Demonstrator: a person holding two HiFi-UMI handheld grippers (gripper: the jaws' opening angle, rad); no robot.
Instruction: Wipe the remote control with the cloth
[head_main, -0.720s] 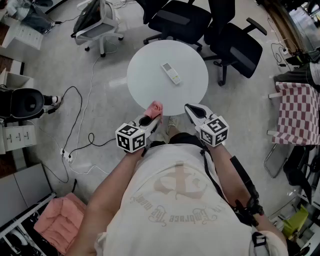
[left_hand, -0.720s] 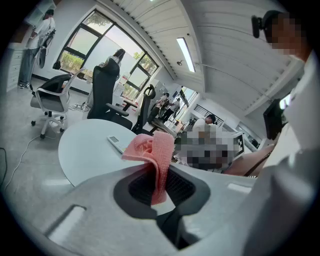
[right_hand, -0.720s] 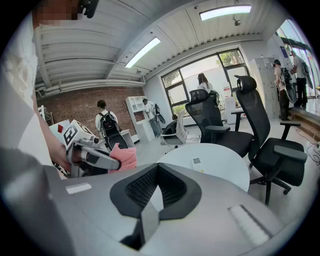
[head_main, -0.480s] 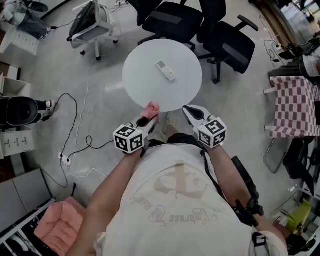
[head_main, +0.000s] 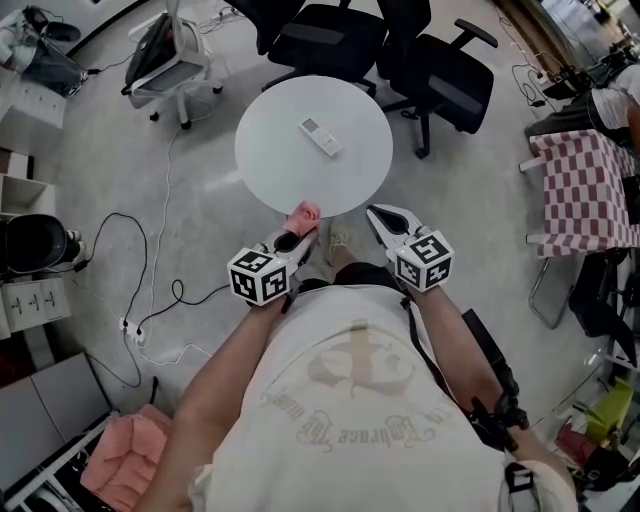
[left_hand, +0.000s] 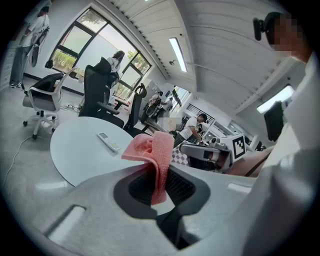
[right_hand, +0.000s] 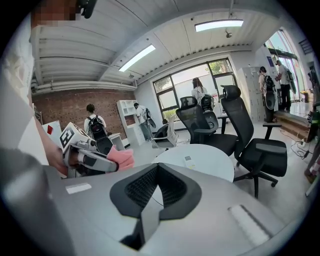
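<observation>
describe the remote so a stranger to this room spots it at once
Find the round white table, with black office chairs behind it. The remote control is the small white bar lying flat near its centre. It is the only thing lying on the tabletop; the pink cloth is in the left tongs.

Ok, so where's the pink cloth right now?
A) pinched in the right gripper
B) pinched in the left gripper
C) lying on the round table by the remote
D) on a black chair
B: the left gripper view shows the pink cloth clamped between the jaws of the left gripper, while the remote control lies alone on the white table and the right gripper is shut on nothing.
</observation>
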